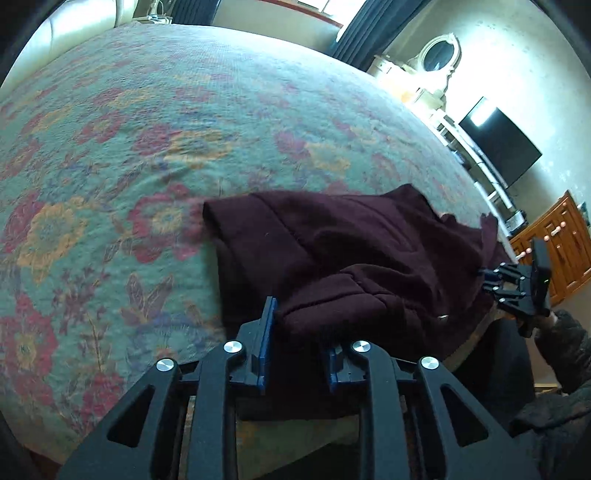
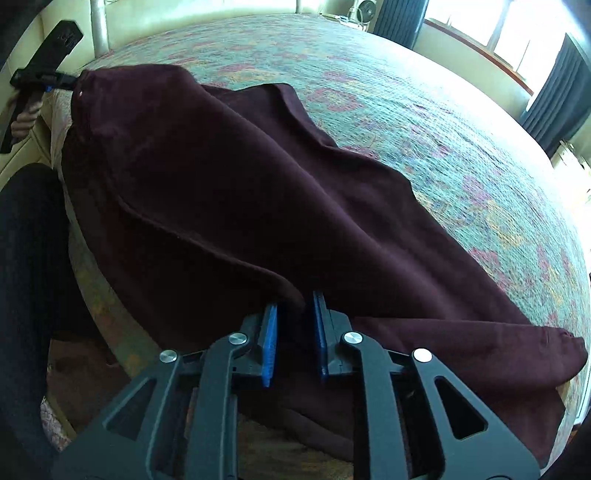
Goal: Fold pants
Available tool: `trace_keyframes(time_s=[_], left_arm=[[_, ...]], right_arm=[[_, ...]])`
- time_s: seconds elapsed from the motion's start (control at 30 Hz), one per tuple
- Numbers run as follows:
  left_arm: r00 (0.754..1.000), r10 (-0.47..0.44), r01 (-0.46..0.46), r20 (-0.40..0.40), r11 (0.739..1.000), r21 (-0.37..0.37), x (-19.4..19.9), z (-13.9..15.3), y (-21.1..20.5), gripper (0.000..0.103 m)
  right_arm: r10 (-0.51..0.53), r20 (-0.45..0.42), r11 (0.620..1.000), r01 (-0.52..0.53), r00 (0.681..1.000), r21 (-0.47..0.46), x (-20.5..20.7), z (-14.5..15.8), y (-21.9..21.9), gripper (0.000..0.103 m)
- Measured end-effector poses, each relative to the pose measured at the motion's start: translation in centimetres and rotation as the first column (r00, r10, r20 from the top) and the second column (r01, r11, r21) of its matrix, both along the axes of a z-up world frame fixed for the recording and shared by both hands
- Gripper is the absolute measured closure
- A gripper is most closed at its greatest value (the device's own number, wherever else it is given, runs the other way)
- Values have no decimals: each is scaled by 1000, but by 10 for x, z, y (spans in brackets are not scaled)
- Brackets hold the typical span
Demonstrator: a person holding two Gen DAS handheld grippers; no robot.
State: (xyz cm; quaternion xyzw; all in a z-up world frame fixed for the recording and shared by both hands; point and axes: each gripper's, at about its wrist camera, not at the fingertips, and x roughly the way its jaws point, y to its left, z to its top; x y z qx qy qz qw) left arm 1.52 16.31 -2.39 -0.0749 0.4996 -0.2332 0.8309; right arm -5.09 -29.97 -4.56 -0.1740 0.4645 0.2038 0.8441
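Dark maroon pants [image 2: 236, 192] lie stretched along the near edge of a bed covered by a green floral bedspread [image 1: 110, 155], part of the cloth hanging over the side. The left gripper [image 1: 301, 347] grips one end of the garment, its blue-padded fingers [image 1: 266, 332] set a moderate way apart with a thick fold of waistband bunched between them. At the opposite end, the right gripper [image 2: 295, 332] pinches a ridge of fabric, its jaws drawn fairly close with the cloth caught between the blue pads [image 2: 271, 339]. Each gripper shows small at the far end of the pants in the other's view, clamped on the fabric edge. Beyond the bed stand a dark television [image 1: 498, 147], a white mirror [image 1: 437, 55] and a wooden cabinet [image 1: 554, 243]; dark curtains [image 2: 557, 99] flank a bright window [image 2: 498, 33].
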Motion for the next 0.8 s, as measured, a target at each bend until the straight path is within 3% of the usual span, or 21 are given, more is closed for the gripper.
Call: trace_keyframes(time_s=[0.03,0.07,0.1,0.2,0.33,0.47,0.53,0.63,0.8], left_arm=[[1000,15,-15,-16,1000,18,-2,-5,2,67],[999,32,-31,-33,999,12,-7,-9,7,57],[998,48,-49,-46,999,-7,-11,-11,13,50],[987,121,-132,-102,985,-113,-29,-11,36,45],[960,216,-264,-176,910,-319,-51,-4,52,37],[938,274,-339,-212,846,-411,-57,1,41,30],[927,283,-367,-247,826,-428,-54,-1,31,30],[916,308,-391,-258,828,-401,-48,-6,16,30],[887,359,-452,-289,803,-389,-46,-16,10,28]], right_arm=[[-13,-6,1000,13,1000,15,-1,3,-1,72],[-21,-8,999,21,1000,27,-4,6,-2,59],[-30,-4,999,30,1000,34,-7,10,-3,53],[-57,-16,997,58,998,44,-17,17,-6,49],[-117,-60,982,124,991,144,-26,24,-19,49],[-192,-154,910,234,969,343,-25,30,-41,49],[-216,-213,860,289,953,420,-27,28,-48,49],[-234,-262,813,336,936,475,-24,27,-55,49],[-234,-291,793,356,928,495,-27,20,-48,48]])
